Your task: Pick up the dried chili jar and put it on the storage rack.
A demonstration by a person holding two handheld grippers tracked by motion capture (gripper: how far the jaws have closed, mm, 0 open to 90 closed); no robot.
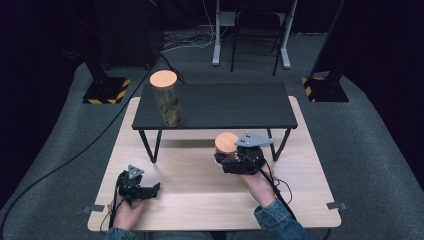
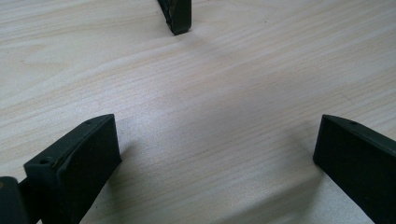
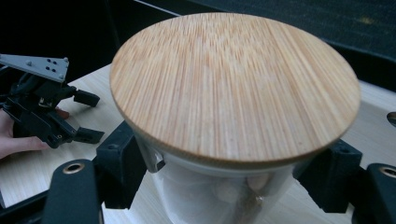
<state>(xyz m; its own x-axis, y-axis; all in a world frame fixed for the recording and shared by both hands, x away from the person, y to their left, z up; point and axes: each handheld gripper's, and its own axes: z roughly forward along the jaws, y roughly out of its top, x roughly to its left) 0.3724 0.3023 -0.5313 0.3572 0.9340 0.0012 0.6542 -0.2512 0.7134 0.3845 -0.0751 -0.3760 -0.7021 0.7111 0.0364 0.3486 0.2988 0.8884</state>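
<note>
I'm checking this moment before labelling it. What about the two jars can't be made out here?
- Small jar: its contents, right gripper view; the wooden lid covers most of the glass, the rest blurs.
- Small jar's base, high view; right gripper hides it.
- Tall jar: brownish contents too small to identify, high view.

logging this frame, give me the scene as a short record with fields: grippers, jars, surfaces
right gripper: jaws on either side of the small jar, just under its lid; looks shut on it
left gripper: open, nothing between its jaws, low over the table
small jar: glass, round wooden lid on, in front of the shelf
tall jar: glass, wooden lid on, upright at the shelf's left end, brownish contents
shelf: dark, low, on black legs, standing on the table's far half
table: light wood
</note>
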